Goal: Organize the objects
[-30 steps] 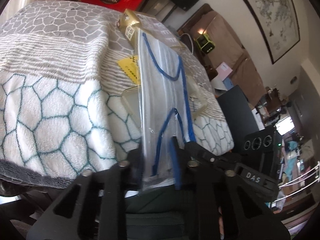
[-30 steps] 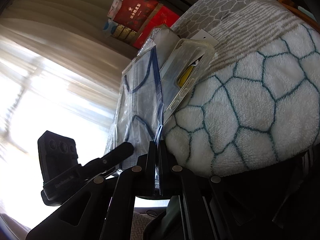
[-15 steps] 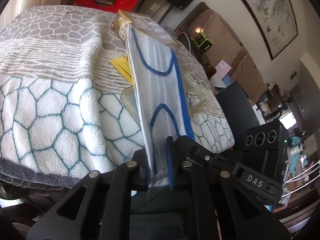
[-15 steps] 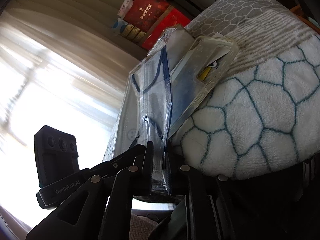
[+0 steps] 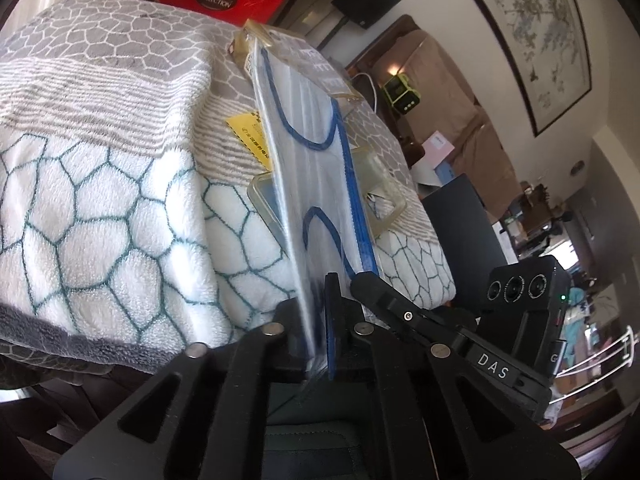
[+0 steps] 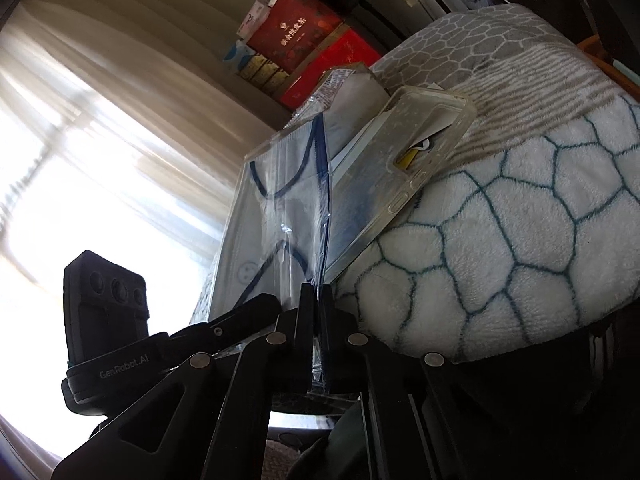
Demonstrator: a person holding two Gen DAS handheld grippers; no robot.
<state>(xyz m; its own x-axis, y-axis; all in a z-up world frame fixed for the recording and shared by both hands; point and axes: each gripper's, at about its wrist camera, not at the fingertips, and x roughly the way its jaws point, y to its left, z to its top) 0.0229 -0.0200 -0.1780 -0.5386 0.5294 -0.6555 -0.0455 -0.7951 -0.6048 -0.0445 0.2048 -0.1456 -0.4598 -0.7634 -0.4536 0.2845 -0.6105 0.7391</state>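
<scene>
The bagged face mask, blue ear loops showing through clear plastic, is standing on edge over the near end of the honeycomb blanket, leaning against a clear phone case. The left gripper is pinching its near edge, jaws easing slightly apart with the bag between them; the right gripper is clamping the same edge, jaws nearly together. Both are pointing forward and downward, side by side. This looks like mid-carry; next, I'd guess, comes laying the packet flat somewhere tidy.
</scene>
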